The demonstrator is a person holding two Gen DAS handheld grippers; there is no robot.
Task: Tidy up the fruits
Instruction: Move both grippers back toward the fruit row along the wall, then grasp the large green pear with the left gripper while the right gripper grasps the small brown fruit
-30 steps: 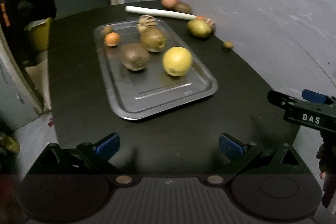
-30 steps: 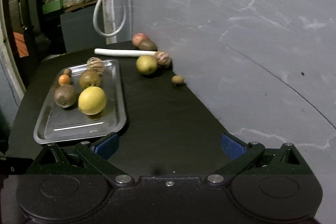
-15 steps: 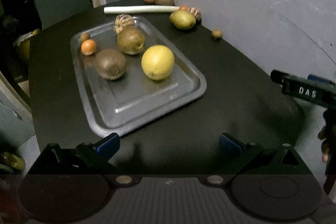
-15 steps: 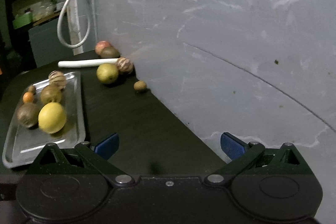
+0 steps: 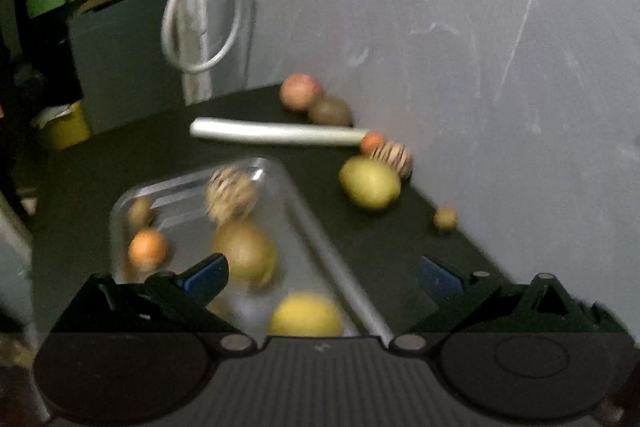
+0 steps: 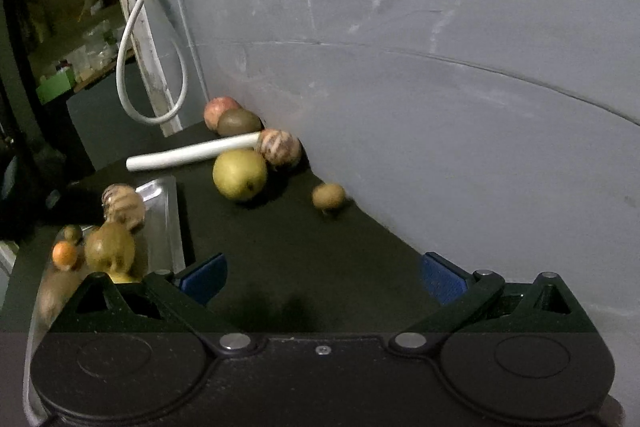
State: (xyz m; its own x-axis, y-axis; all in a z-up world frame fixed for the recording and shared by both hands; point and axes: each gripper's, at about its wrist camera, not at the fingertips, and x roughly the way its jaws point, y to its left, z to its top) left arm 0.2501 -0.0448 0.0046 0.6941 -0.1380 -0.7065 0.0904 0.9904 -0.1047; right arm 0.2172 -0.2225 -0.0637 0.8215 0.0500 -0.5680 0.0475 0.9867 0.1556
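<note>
A metal tray (image 5: 320,239) on the black table holds several fruits: a yellow lemon (image 5: 306,315), a brownish pear (image 5: 246,253), a striped ball (image 5: 231,193) and a small orange (image 5: 146,249). Loose fruits lie by the wall: a yellow-green pear (image 6: 239,174), a striped fruit (image 6: 280,148), a small brown fruit (image 6: 328,196), a red apple (image 6: 220,110) and a kiwi (image 6: 239,121). My left gripper (image 5: 320,275) is open and empty over the tray's near end. My right gripper (image 6: 322,277) is open and empty, in front of the loose fruits.
A white rod (image 6: 192,155) lies on the table between the tray (image 6: 166,211) and the far fruits. A grey wall (image 6: 440,67) borders the table on the right. A white cable loop (image 6: 150,67) hangs at the back. The left wrist view is blurred.
Both grippers have moved forward toward the far end of the table. The left one now hangs over the tray; the right one is nearer the loose fruits. Both stay open.
</note>
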